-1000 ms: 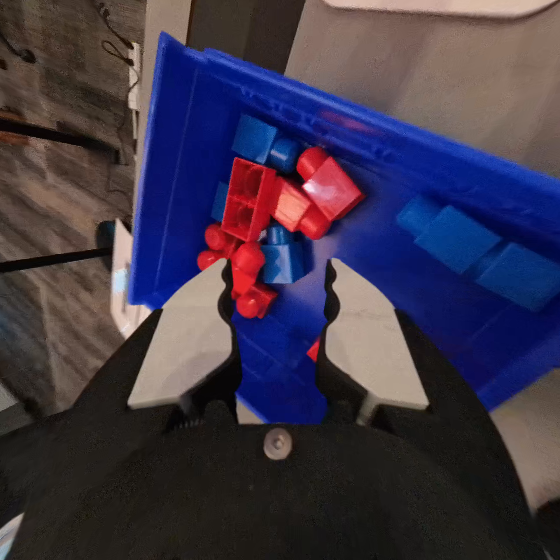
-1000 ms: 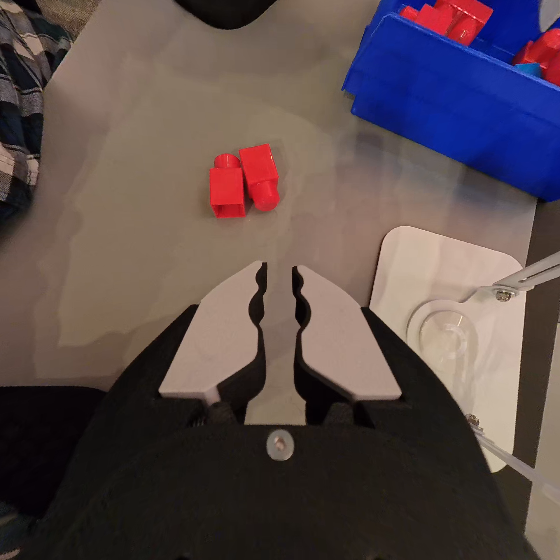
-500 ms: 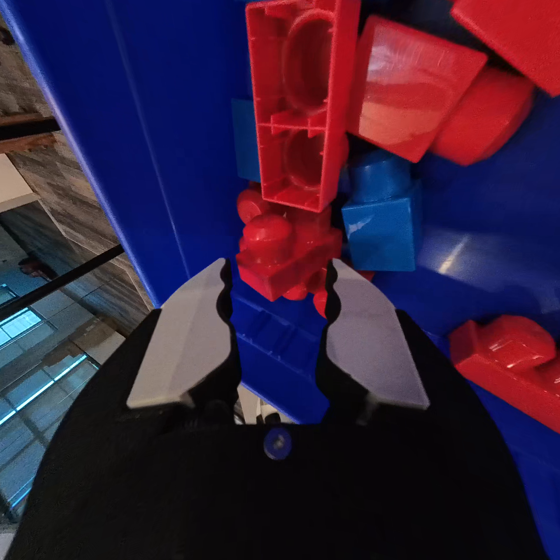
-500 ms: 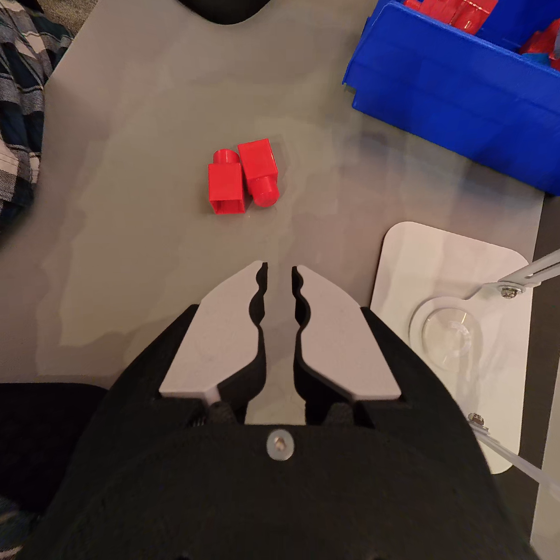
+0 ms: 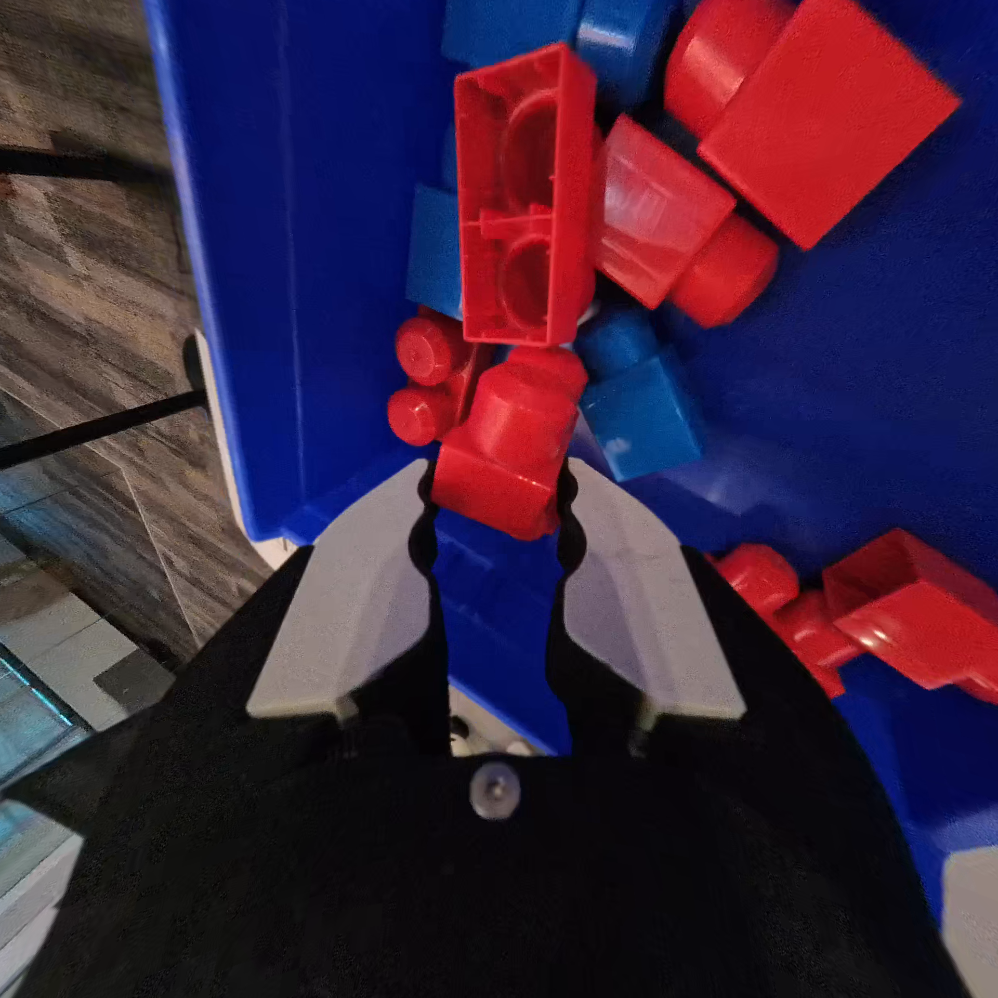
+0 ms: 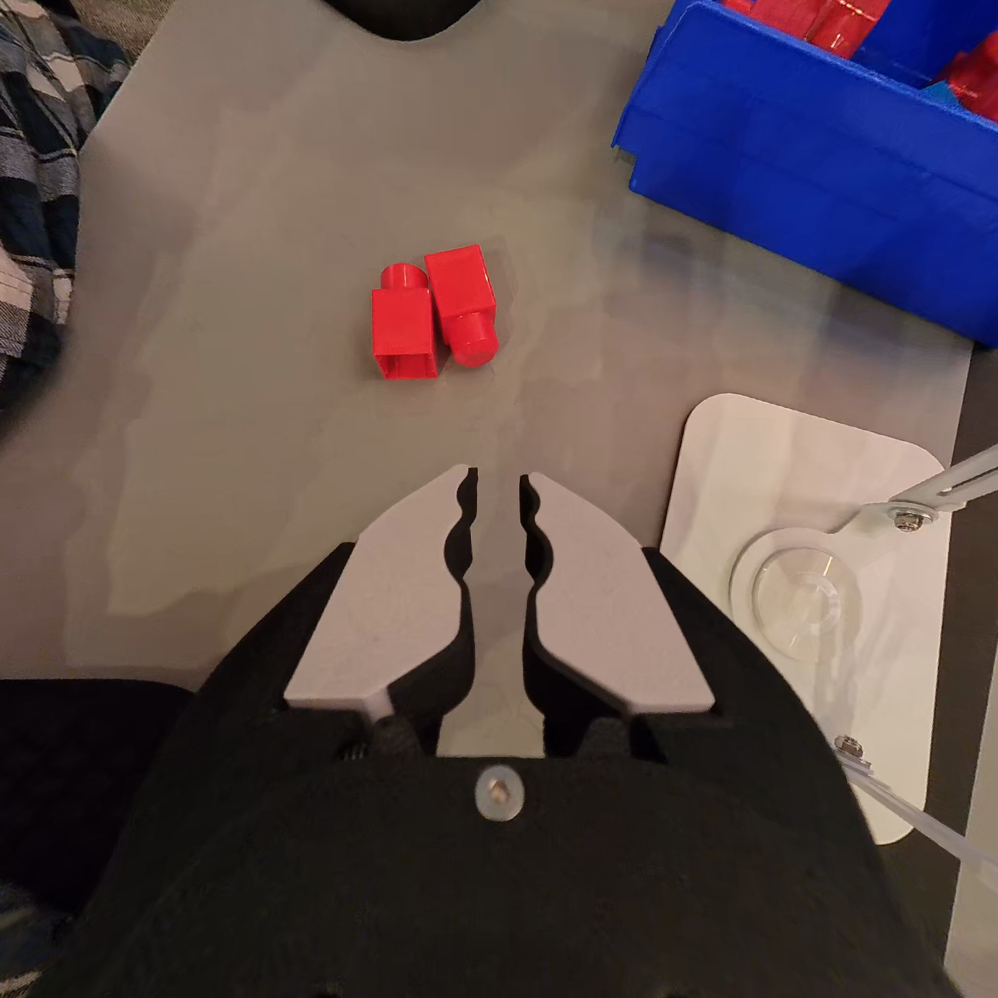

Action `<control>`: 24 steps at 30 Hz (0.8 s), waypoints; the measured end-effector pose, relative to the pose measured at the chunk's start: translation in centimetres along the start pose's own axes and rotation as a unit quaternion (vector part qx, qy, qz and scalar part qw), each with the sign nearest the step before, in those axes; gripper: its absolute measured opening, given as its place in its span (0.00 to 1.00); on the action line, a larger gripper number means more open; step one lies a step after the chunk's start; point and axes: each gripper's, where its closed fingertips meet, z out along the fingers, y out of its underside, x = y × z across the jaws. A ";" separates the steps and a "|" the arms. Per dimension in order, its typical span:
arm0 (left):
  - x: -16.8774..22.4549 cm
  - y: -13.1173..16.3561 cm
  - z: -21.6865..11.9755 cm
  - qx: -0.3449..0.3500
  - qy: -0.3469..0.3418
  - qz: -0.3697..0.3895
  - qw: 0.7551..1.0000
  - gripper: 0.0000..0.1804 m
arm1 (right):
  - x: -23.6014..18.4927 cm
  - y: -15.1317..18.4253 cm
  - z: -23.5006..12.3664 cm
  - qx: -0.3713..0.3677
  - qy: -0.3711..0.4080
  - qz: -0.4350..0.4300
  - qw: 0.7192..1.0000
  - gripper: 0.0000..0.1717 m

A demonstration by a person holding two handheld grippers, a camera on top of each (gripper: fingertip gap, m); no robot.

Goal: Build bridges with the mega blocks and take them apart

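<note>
Small red block [image 5: 497, 464] pinched between the pads of the left gripper [image 5: 494, 497], down inside the blue bin [image 5: 302, 270]. Around it in the bin: about five more red blocks and three or four blue ones, piled, so the count is unsure; some cut off by the frame edge. Two single-stud red blocks [image 6: 432, 318] lying side by side, touching, on the grey table [image 6: 243, 216]. Right gripper [image 6: 498, 478] above the table, fingers narrowly apart, nothing between them. White plate [image 6: 756, 459] with a clear suction cup at right; plaid cloth [image 6: 32, 189] at left; wood-look floor beyond the bin
</note>
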 end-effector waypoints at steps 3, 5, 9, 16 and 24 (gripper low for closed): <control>1.5 -0.5 -3.5 0.024 0.003 -0.034 0.999 0.23 | -0.1 -0.2 0.0 0.001 -0.001 -0.003 1.000 0.09; 3.4 -1.1 -6.2 0.044 0.015 -0.048 0.998 0.23 | -0.3 -0.3 0.0 0.001 -0.001 -0.006 1.000 0.09; 8.0 -2.1 -10.0 0.073 0.046 -0.058 0.995 0.23 | -0.7 -0.6 0.1 -0.002 -0.004 -0.012 1.000 0.09; 17.6 -4.5 -15.0 0.083 0.104 0.029 0.991 0.20 | -1.3 -1.3 -0.1 -0.001 -0.004 -0.025 1.000 0.09; 27.4 -9.4 -17.5 0.114 0.176 0.090 0.974 0.19 | -1.4 -1.4 -0.4 0.001 -0.004 -0.028 1.000 0.09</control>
